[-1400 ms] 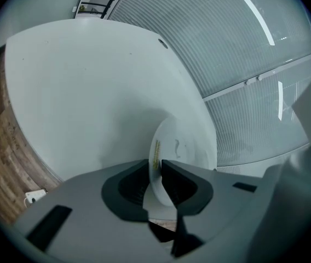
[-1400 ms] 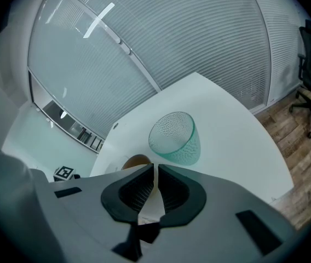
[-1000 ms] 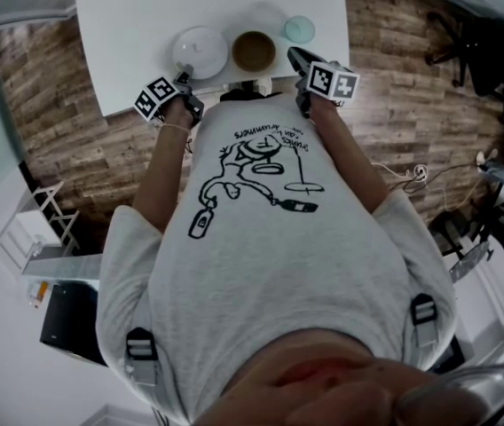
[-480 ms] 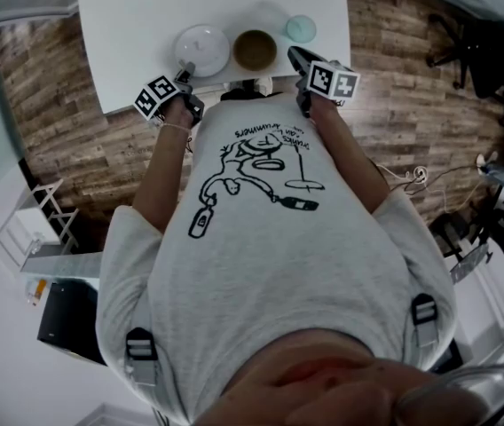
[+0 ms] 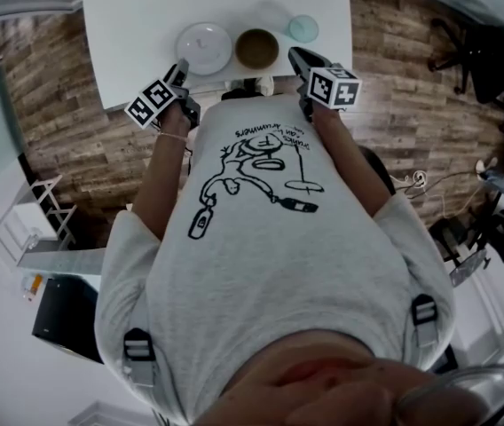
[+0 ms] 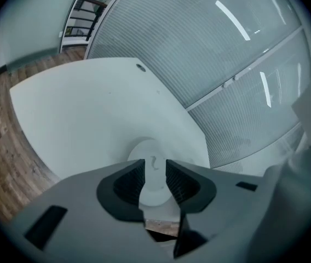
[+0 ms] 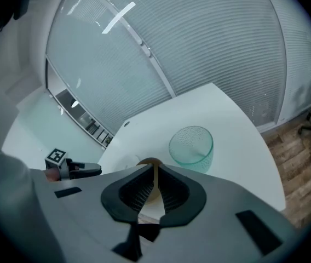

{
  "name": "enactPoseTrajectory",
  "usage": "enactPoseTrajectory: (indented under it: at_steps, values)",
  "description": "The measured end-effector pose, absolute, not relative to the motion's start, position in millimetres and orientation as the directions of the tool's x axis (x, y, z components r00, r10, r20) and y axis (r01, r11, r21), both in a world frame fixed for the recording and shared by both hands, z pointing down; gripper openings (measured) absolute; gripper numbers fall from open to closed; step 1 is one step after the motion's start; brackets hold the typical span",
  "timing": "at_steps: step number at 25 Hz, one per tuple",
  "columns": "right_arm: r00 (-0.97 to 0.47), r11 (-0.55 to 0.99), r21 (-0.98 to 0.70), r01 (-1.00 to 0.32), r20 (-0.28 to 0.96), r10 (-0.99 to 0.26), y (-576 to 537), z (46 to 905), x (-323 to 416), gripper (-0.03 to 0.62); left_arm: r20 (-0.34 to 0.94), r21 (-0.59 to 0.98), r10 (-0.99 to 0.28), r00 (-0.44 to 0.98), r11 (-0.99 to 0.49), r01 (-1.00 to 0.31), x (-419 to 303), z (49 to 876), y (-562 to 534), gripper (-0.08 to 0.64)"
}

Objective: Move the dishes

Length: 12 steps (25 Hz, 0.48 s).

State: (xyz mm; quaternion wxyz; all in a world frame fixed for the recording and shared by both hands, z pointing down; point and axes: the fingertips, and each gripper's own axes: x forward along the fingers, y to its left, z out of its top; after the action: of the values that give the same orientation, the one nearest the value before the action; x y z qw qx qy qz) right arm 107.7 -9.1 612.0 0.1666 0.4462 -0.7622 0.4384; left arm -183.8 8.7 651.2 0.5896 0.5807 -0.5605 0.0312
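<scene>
One white plate (image 5: 204, 47), one brown bowl (image 5: 257, 49), one glass cup (image 5: 303, 28)

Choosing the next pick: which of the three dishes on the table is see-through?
The green glass cup, at the row's right end in the head view. The brown bowl in the middle and the white plate at left are opaque.

Smooth matt white table (image 5: 145, 16) sits on rough-grained wood-plank floor (image 5: 57, 105); white plate (image 5: 204, 47) looks smooth; at two o'clock of the brown bowl (image 5: 257, 49), a dimpled translucent green glass (image 5: 303, 29); the person's shirt (image 5: 270, 238) is grey cloth.
</scene>
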Motion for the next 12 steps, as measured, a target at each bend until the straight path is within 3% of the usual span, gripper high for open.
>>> enactPoseTrajectory:
  at_steps: [8, 12]
  values:
    - [-0.558, 0.455, -0.331, -0.827, 0.583, -0.59, -16.2, 551.1, 89.3, 0.048, 0.599, 0.61, -0.714, 0.362, 0.114, -0.784, -171.7, 586.9, -0.8, 0.047]
    - [-0.571, 0.537, -0.239, -0.809, 0.54, -0.619, -19.4, 516.2, 76.6, 0.048, 0.529, 0.508, -0.758, 0.382, -0.078, -0.858, -150.6, 531.7, -11.7, 0.024]
